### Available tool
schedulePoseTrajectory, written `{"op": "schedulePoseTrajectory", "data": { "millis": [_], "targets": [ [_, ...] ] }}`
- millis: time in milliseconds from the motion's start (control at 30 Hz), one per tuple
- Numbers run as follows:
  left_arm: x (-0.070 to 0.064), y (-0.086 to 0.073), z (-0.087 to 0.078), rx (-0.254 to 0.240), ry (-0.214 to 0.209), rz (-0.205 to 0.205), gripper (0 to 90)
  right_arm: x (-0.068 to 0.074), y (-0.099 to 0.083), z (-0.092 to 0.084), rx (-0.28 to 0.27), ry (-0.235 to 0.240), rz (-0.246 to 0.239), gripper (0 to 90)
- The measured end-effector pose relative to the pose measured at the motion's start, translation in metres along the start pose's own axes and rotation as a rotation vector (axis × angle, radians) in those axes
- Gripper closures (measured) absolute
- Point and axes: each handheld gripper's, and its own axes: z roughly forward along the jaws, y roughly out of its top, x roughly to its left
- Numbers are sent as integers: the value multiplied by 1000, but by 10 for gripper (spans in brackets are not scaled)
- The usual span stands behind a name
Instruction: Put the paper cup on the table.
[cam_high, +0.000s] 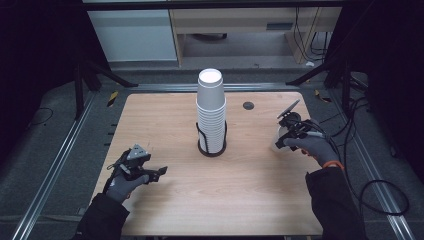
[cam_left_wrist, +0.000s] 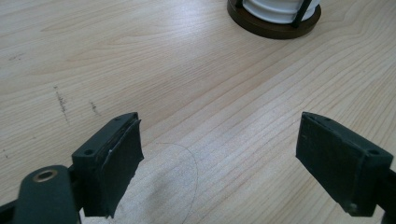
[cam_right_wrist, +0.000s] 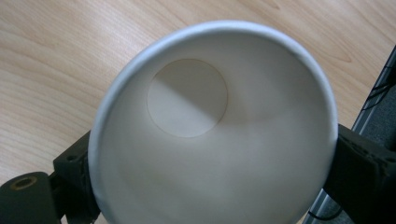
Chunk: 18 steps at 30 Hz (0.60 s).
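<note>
A tall stack of white paper cups (cam_high: 211, 107) stands upside down in a black wire holder (cam_high: 212, 148) at the table's middle. My right gripper (cam_high: 286, 136) is near the right edge, shut on a single white paper cup (cam_high: 279, 139). In the right gripper view that cup (cam_right_wrist: 212, 126) sits between the black jaws with its mouth toward the camera and its empty inside showing. My left gripper (cam_high: 152, 172) rests low over the front left of the table, open, with bare wood between its pads (cam_left_wrist: 116, 163). The holder's base (cam_left_wrist: 273, 21) lies ahead of it.
A wooden table (cam_high: 175, 200) carries a small dark round grommet (cam_high: 248, 105) behind the stack to the right. Cables (cam_high: 370, 150) trail off the right edge. Metal frame rails (cam_high: 65, 145) run along both sides, with furniture beyond the far edge.
</note>
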Motion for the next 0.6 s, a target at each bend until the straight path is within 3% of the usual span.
{"op": "schedulePoseTrajectory", "data": {
  "millis": [600],
  "targets": [
    [-1,0,1,10,-4,6,135,3,-1,12,108,20,-45,84]
  ]
}}
